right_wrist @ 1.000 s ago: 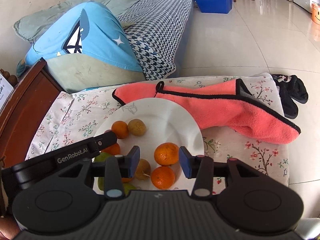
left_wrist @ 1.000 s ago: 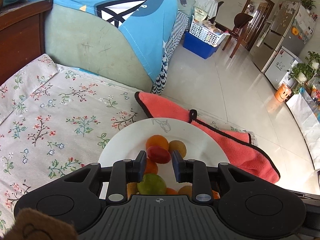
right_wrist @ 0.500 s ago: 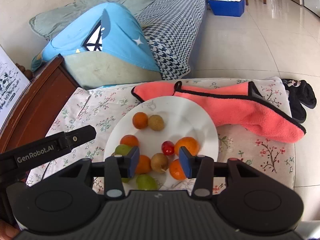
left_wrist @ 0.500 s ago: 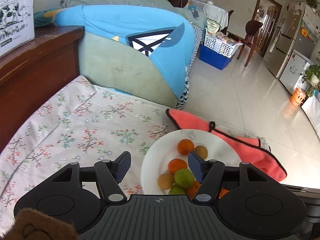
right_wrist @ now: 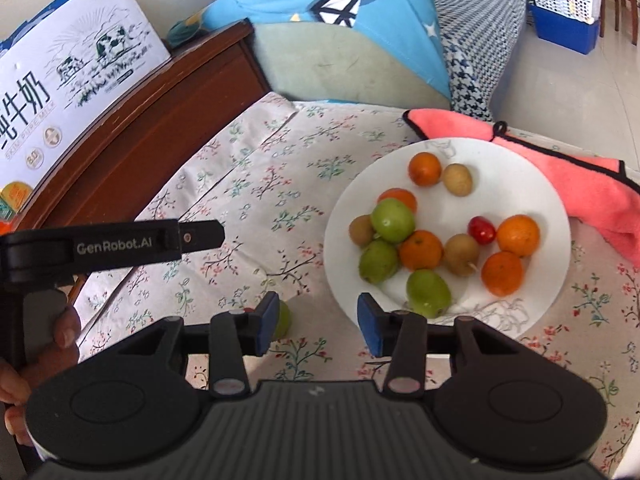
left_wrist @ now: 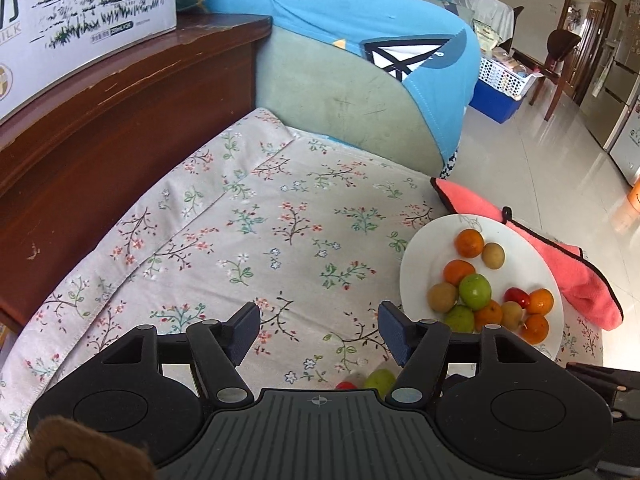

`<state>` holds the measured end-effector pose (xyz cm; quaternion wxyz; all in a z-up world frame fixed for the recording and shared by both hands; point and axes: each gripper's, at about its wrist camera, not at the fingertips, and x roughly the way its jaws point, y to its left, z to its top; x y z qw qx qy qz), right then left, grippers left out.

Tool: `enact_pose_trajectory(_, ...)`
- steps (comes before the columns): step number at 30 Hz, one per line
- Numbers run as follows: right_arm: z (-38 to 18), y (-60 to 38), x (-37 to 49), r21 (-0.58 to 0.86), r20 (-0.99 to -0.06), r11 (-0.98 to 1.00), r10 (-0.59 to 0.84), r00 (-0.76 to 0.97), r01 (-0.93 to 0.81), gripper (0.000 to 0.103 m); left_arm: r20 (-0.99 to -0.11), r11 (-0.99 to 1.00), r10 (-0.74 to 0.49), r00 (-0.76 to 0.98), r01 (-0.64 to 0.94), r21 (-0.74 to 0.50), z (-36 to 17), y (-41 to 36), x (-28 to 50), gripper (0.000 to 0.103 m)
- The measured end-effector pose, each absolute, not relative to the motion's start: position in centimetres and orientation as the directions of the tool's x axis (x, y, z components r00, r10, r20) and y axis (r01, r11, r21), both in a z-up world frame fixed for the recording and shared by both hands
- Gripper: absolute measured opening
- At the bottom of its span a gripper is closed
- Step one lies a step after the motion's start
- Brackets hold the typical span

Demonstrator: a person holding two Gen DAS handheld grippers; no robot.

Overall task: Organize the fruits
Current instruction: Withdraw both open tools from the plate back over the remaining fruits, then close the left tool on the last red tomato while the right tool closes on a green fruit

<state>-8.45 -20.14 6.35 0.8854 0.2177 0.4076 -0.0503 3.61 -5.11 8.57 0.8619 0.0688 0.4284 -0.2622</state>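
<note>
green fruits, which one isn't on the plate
The green fruit lying on the floral cloth beside the right gripper's left fingertip; the other three sit on the white plate.

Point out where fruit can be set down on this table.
Free: the floral cloth between the wooden headboard and the white plate. Crowded: the plate's middle, the pink towel side, and near the green fruit off-plate.
</note>
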Motion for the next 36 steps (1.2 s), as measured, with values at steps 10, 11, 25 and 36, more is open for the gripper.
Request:
enact_pose_trajectory(10, 4.7, -17.9, -6.5, 0.387, -0.763, 0.889, 0.16, 0.627, 0.244, 0.039, -0.807, 0.877, -0.325, 0.494, 0.476, -0.063, 7.5, -3.3, 4.3, 0.07)
enact_pose_trajectory(11, 4.5, -17.8, -6.4, 0.389, -0.765, 0.887, 0.161, 0.623, 0.249, 0.039, -0.809, 0.879, -0.318, 0.495, 0.474, -0.055, 7.4, -3.1, 4.3, 0.07)
enact_pose_trajectory(25, 2.5, -17.2, -4.8, 0.401, -0.802, 0.856, 0.156, 0.577, 0.326, 0.039, -0.829, 0.887, -0.267, 0.492, 0.462, -0.011, 6.5, -1.8, 4.4, 0.071)
enact_pose_trajectory(36, 2.5, -17.6, -4.9, 0.408, -0.795, 0.85, 0.152, 0.587, 0.333, 0.029, -0.841, 0.863, -0.27, 0.469, 0.506, 0.005, 5.4, -2.4, 3.6, 0.071)
